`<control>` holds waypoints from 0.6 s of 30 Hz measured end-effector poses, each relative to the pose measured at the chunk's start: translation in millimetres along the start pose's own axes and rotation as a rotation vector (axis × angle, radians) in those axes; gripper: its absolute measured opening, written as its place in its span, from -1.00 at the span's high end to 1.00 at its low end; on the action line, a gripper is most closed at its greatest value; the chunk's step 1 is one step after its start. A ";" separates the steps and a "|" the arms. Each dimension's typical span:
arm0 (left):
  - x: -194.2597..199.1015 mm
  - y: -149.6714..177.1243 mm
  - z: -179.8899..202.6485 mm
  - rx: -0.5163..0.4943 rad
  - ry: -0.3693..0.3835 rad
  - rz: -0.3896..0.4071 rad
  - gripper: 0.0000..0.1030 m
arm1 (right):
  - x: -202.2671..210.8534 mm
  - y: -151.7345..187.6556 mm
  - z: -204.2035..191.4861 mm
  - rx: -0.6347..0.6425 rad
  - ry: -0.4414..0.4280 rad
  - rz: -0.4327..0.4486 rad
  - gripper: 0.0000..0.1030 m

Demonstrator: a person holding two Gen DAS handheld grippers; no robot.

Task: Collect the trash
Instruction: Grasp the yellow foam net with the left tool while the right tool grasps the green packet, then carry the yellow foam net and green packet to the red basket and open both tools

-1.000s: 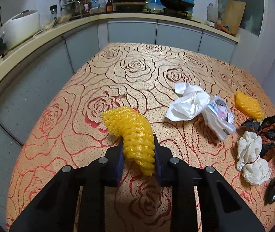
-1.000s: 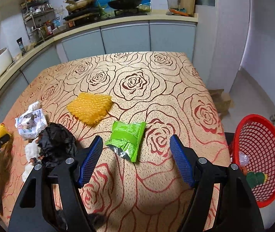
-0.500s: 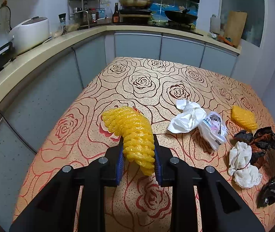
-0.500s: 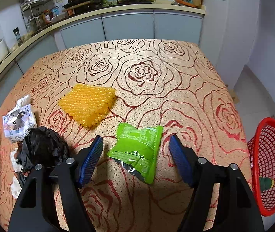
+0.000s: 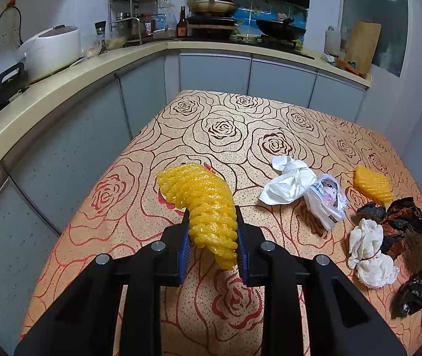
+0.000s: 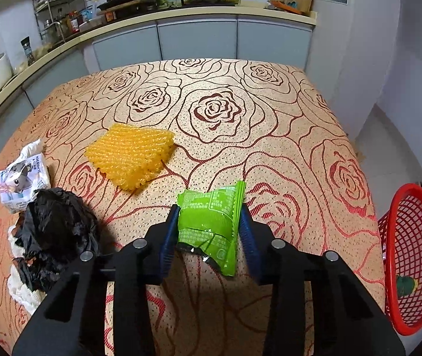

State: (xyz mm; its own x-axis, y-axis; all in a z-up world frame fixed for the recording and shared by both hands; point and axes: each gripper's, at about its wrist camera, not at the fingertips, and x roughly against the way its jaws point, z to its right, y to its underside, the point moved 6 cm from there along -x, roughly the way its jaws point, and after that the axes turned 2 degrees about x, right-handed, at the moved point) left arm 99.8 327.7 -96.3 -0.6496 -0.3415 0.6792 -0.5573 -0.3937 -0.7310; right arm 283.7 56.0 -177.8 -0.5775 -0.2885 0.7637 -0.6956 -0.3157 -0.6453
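Note:
My left gripper (image 5: pixel 211 231) is shut on a yellow foam net (image 5: pixel 203 204) and holds it above the rose-patterned table (image 5: pixel 219 130). My right gripper (image 6: pixel 210 222) is shut on a green snack wrapper (image 6: pixel 211 222) at the table surface. A second yellow foam net (image 6: pixel 130 155) lies beyond it and shows in the left wrist view (image 5: pixel 372 182). A red mesh basket (image 6: pixel 415 255) stands on the floor to the right of the table.
White crumpled paper (image 5: pixel 289 182), a printed tissue pack (image 5: pixel 326 197), white wads (image 5: pixel 368 252) and black plastic (image 6: pixel 53 231) lie on the table. Kitchen counters (image 5: pixel 71 80) run along the left and back. The table's right edge (image 6: pixel 359 163) drops to the floor.
My right gripper has moved down and forward over the green wrapper and shut on it. My left gripper has risen and drawn back with the foam net.

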 end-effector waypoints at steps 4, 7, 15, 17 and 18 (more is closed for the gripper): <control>6.2 -2.5 -0.9 0.003 -0.001 0.012 0.53 | 13.6 -0.6 1.9 -0.010 -0.002 0.030 0.28; 12.9 -4.6 -0.8 0.002 -0.001 0.024 0.53 | 30.4 -5.9 2.1 -0.013 -0.007 0.067 0.28; 36.3 -16.2 6.0 -0.002 0.009 0.075 0.53 | 89.2 -27.2 -8.0 0.004 -0.018 0.206 0.28; 43.5 -19.6 8.5 -0.004 0.012 0.090 0.53 | 103.7 -30.7 -10.5 0.004 -0.030 0.234 0.28; 45.8 -20.8 9.2 -0.005 0.013 0.094 0.53 | 109.8 -31.7 -11.8 0.005 -0.035 0.246 0.28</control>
State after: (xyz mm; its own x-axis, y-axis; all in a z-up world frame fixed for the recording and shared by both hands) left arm 86.4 312.4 -49.4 -0.7059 -0.3659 0.6065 -0.4959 -0.3560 -0.7920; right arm 237.3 45.0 -73.2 -0.7139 -0.3884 0.5827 -0.5338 -0.2367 -0.8118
